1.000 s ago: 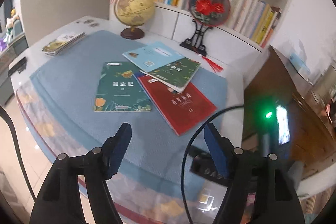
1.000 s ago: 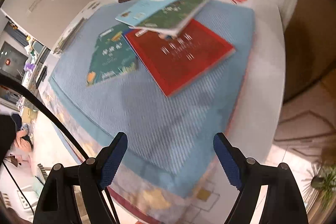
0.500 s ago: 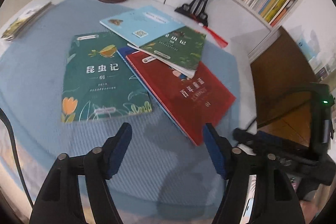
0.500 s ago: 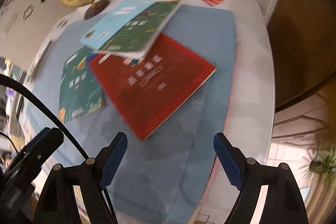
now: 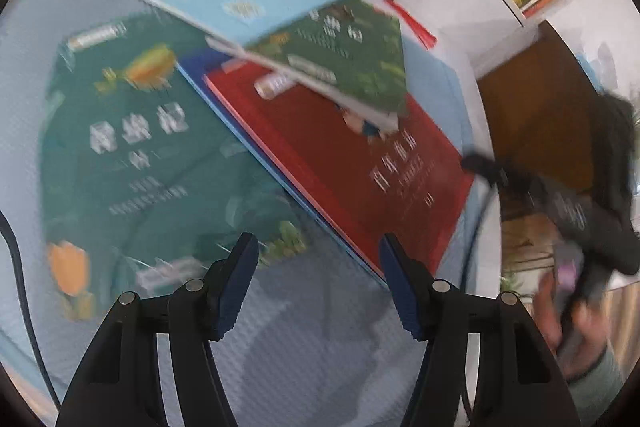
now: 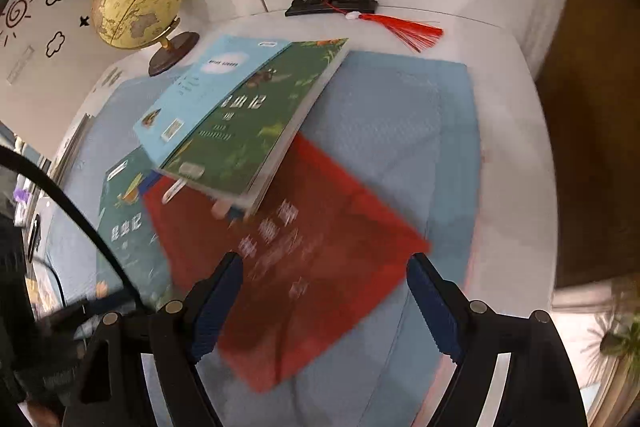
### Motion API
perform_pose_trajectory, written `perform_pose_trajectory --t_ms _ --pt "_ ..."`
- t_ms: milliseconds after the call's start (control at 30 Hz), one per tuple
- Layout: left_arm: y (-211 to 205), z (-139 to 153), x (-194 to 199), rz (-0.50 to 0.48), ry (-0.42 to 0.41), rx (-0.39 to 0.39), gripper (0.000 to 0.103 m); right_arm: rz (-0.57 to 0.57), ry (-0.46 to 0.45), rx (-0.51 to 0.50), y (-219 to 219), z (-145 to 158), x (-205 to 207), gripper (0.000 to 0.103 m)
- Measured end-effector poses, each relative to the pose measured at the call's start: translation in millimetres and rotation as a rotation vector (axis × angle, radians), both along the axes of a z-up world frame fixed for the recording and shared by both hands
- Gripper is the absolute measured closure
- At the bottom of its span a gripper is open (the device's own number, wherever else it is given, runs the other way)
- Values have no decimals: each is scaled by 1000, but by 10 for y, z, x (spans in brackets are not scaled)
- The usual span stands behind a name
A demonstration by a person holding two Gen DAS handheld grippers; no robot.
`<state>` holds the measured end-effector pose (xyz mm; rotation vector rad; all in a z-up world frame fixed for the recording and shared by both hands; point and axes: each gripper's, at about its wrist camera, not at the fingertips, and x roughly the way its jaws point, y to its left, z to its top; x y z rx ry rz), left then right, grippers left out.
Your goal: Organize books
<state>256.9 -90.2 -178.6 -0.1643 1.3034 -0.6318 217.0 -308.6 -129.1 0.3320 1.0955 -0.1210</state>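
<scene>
On the blue mat (image 5: 328, 359), left wrist view: left gripper (image 5: 316, 275) has just been narrowing, jaws still apart, nothing between them, above the near edges of the teal book (image 5: 160, 163) and red book (image 5: 360, 163). Thin, flat, probably light, floppy paperbacks; best pinched at a free edge. Heavy blur, titles unreadable. Right wrist view: right gripper (image 6: 324, 291) also just narrowing, empty, over the red book (image 6: 288, 291); green book (image 6: 256, 123) overlaps it, hiding a blue one beneath.
</scene>
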Motion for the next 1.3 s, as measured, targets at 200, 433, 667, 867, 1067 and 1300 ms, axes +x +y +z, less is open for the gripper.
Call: perform_pose_trajectory --t_ms 200,433,667,867,1067,1300 --pt "4 -64 10 75 36 -106 50 -15 67 81 -185 -289 408 43" --pt "45 -165 79 92 100 -177 50 75 113 59 57 -295 310 41" --pt "197 -111 48 80 61 -93 50 136 146 137 385 -365 -158 36" --pt "347 -82 -146 62 79 -56 50 192 130 107 689 -283 -494 37" --pt "469 -59 -472 43 90 -36 50 280 131 28 954 -203 -769 37" --pt "536 -19 -610 53 104 -67 50 287 154 74 906 -161 -768 37"
